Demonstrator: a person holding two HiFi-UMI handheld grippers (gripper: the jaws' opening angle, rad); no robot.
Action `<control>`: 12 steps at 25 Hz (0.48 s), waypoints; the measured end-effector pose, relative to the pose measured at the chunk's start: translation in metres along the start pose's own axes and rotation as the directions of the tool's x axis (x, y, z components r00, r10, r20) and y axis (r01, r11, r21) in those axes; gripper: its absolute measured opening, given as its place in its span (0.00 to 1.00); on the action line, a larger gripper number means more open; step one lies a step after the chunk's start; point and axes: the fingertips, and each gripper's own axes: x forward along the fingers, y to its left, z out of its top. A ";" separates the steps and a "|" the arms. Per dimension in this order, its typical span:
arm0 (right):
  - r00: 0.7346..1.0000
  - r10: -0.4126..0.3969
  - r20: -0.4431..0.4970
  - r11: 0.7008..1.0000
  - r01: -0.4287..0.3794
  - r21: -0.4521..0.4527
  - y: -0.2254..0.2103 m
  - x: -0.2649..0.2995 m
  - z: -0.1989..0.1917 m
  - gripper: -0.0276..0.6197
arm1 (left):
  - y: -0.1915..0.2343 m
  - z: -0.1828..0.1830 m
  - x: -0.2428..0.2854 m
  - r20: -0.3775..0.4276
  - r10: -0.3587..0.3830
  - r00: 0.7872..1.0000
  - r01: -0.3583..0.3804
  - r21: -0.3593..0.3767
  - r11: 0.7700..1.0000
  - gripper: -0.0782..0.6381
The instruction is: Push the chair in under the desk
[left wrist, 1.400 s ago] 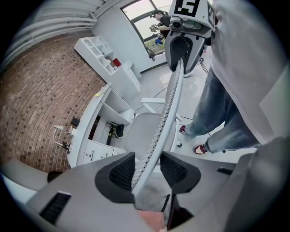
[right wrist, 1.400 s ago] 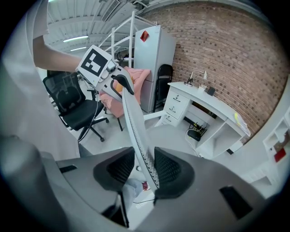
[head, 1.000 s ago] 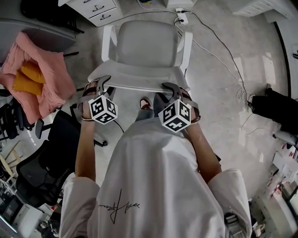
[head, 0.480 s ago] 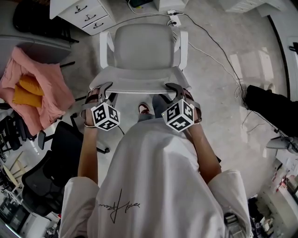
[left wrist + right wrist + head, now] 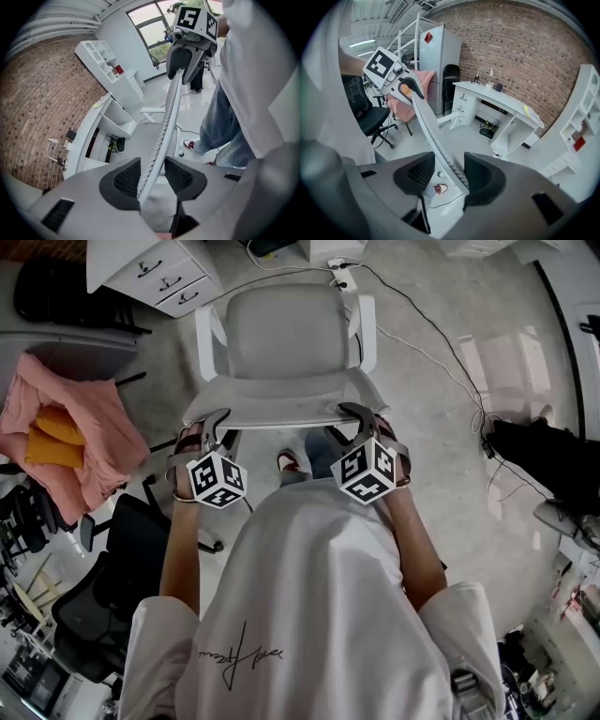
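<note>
A light grey chair (image 5: 281,334) with white armrests stands in front of me, its seat facing away. My left gripper (image 5: 217,420) straddles the left end of the backrest's top edge (image 5: 281,414). In the left gripper view that thin mesh edge (image 5: 166,122) runs between the pads of the left gripper (image 5: 152,176), whose jaws are closing with gaps still showing. My right gripper (image 5: 360,414) straddles the right end. There the edge (image 5: 426,122) lies between the jaws of the right gripper (image 5: 449,173), which are opening. A white desk (image 5: 497,101) stands by the brick wall.
A white drawer unit (image 5: 155,273) sits ahead on the left, and a power strip (image 5: 337,263) with cables lies on the floor beyond the chair. A pink cloth (image 5: 70,427) and a black office chair (image 5: 103,587) crowd my left. A black bag (image 5: 548,451) lies at the right.
The drawer unit has slid left and down into fuller view, and the power strip has shifted up and left. Both grippers stay on the backrest's top edge.
</note>
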 end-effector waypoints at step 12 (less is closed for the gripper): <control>0.999 0.039 0.020 0.999 -0.039 0.000 -0.041 0.002 -0.013 0.43 | 0.005 0.030 0.013 0.006 -0.040 0.999 0.040 -0.017 0.999 0.31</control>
